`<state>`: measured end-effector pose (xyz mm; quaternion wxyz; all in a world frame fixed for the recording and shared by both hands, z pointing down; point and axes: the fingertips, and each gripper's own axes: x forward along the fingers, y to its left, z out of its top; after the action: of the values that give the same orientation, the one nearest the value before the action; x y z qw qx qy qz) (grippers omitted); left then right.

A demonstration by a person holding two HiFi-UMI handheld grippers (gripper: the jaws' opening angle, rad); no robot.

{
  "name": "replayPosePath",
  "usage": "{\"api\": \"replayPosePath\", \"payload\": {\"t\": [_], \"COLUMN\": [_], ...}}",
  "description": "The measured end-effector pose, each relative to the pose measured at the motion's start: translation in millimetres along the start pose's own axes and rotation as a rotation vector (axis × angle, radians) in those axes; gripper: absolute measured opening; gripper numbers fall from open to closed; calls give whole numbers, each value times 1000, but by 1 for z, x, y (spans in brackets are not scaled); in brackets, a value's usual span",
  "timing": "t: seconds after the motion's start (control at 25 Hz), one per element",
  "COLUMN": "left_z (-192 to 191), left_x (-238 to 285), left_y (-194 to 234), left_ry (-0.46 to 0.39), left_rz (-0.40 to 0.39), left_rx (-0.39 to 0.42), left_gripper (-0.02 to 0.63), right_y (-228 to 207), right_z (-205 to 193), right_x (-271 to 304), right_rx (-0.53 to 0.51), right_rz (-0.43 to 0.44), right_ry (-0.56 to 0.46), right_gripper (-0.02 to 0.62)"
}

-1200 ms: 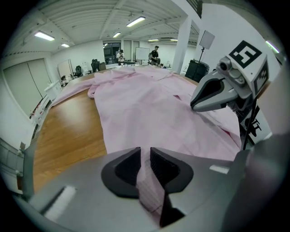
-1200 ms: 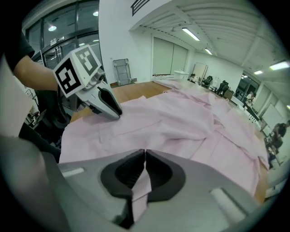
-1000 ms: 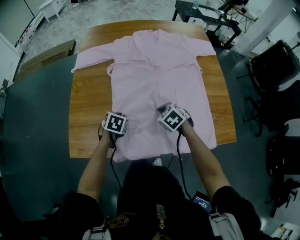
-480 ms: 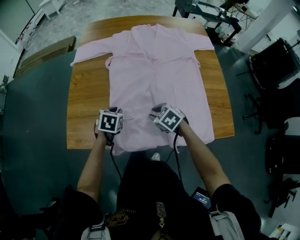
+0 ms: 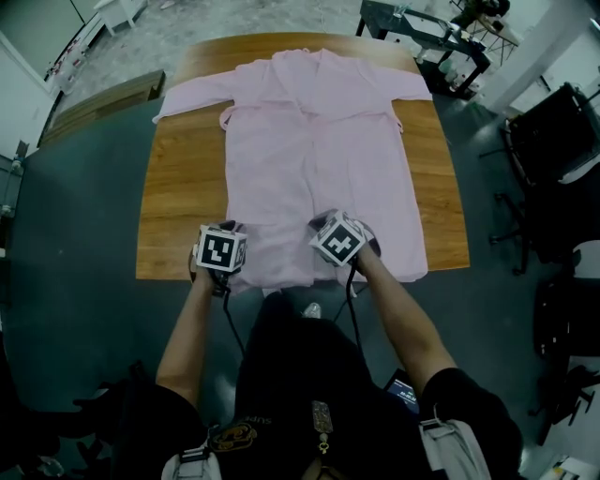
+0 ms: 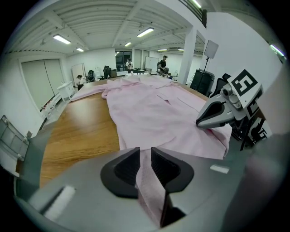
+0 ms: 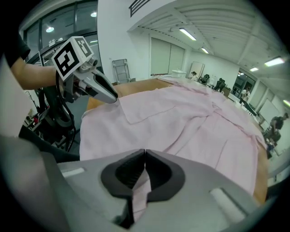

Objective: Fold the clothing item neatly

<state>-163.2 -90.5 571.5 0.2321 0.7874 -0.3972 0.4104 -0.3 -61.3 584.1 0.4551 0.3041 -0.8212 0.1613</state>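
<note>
A pink long-sleeved garment (image 5: pixel 314 141) lies spread flat on the wooden table (image 5: pixel 183 216), collar at the far end and hem at the near edge. At the hem's left part, my left gripper (image 5: pixel 230 230) has pink cloth (image 6: pixel 149 108) running between its jaws (image 6: pixel 145 158). They hold it while easing slightly open. My right gripper (image 5: pixel 325 222) is shut on the hem near the middle, and a fold of the cloth (image 7: pixel 190 118) is pinched between its closed jaws (image 7: pixel 145 158). Each gripper shows in the other's view: right gripper (image 6: pixel 217 115), left gripper (image 7: pixel 97 88).
The hem lies along the table's near edge, right in front of the person. Black office chairs (image 5: pixel 553 131) and a dark desk (image 5: pixel 422 28) stand to the right and far right. A wooden board (image 5: pixel 103 98) lies on the grey floor to the left.
Both grippers have drawn back toward the table's near edge, holding the hem. The right gripper's jaws came apart briefly and closed on the cloth again.
</note>
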Motion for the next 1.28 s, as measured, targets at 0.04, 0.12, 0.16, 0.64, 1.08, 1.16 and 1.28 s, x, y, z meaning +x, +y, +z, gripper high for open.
{"api": "replayPosePath", "payload": {"t": [0.04,0.12,0.16,0.64,1.08,1.16,1.28], "left_z": [0,0,-1,-52,-82,-91,-102], "left_x": [-3,-7,-8,-30,-50,-44,-39], "left_y": [-4,-13,-17,-28,4,3,-2], "left_ry": [-5,-11,-9,24,-17,-8,0], "left_rz": [0,-2,-3,37,68,51,21], "left_rx": [4,16,20,-22,-69,-80,-102], "left_gripper": [86,86,86,100,100,100,100], "right_y": [0,2,4,42,94,95,95], "right_z": [-3,-10,-13,-36,-59,-59,-58], "right_x": [-5,-11,-12,-59,-26,-20,-22], "right_rx": [21,68,76,103,168,189,221], "right_rz": [-9,-20,-18,8,-65,-88,-129], "right_ry": [-13,-35,-38,-161,-83,-78,-82], "right_gripper": [8,8,9,26,107,107,56]}}
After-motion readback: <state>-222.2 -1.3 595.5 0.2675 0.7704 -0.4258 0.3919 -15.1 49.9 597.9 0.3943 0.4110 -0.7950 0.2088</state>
